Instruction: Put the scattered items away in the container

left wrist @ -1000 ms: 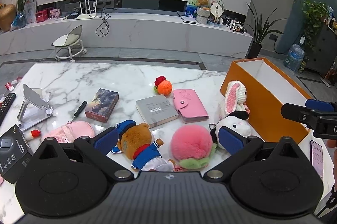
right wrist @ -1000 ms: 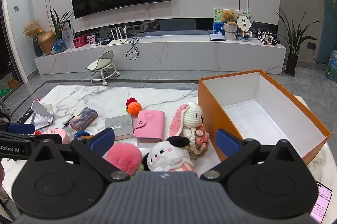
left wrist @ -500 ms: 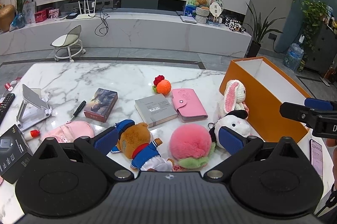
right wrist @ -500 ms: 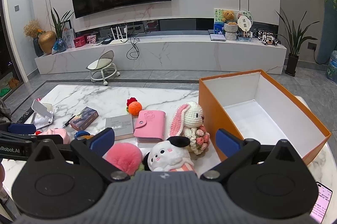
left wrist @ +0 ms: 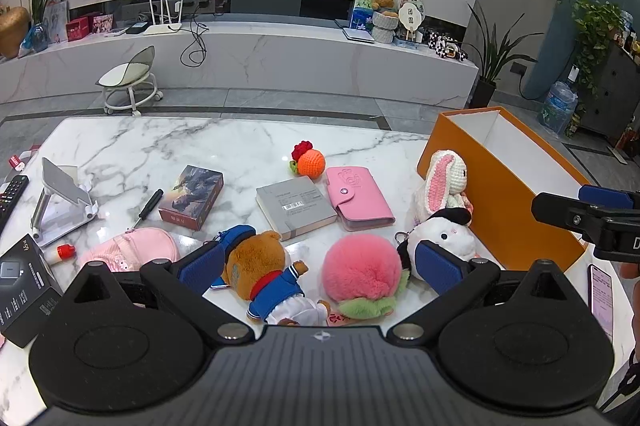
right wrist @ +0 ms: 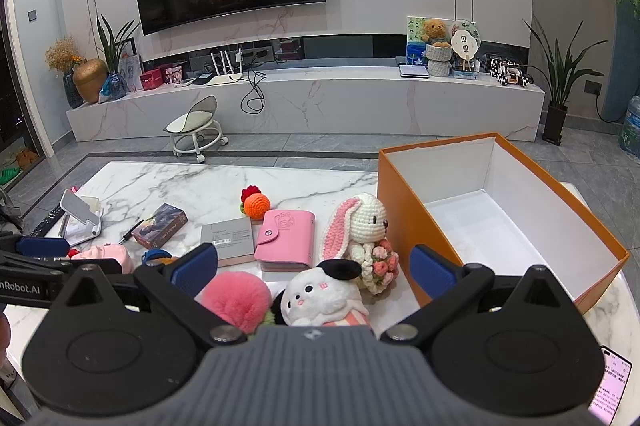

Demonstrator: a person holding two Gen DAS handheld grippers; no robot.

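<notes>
1. L tool [left wrist: 320,262] – fingers wide apart, holding nothing, hovering low over the near counter edge. Brown bear plush [left wrist: 266,272] in blue jacket and pink fuzzy peach plush [left wrist: 362,272] sit between its fingers.
2. R tool [right wrist: 314,268] – also wide apart, empty. White plush w/ black hat [right wrist: 320,296] is directly between its fingers, peach just to its left.
3. Near edge extras: pink pouch [left wrist: 128,250], black box [left wrist: 22,288], phone [left wrist: 600,296] at far right. Phone prob not part of the tidy, can't say for sure.
4. Mid counter [left wrist: 160,145]: crochet bunny [right wrist: 362,226] w/ bouquet, just beside the orange box's left wall, touching or nearly. Pink wallet [left wrist: 358,197], grey notebook [left wrist: 296,205], card box [left wrist: 192,195], screwdriver [left wrist: 148,201], phone stand [left wrist: 60,201] at left.
5. Farther: orange crochet ball [left wrist: 310,161] w/ red top.
6. Container = orange box [right wrist: 400,201], right side of counter, open top, inside looks empty – white floor bare.
7. Step: very start, approach/pre-grasp; nothing picked, all items out on the counter.
8. Next (judgement): R tool lowers onto the white plush, closes on soft body, lifts over the box wall, drops in. L tool can take bear or peach. Watch the two tools don't clash – targets are near each other.
</notes>
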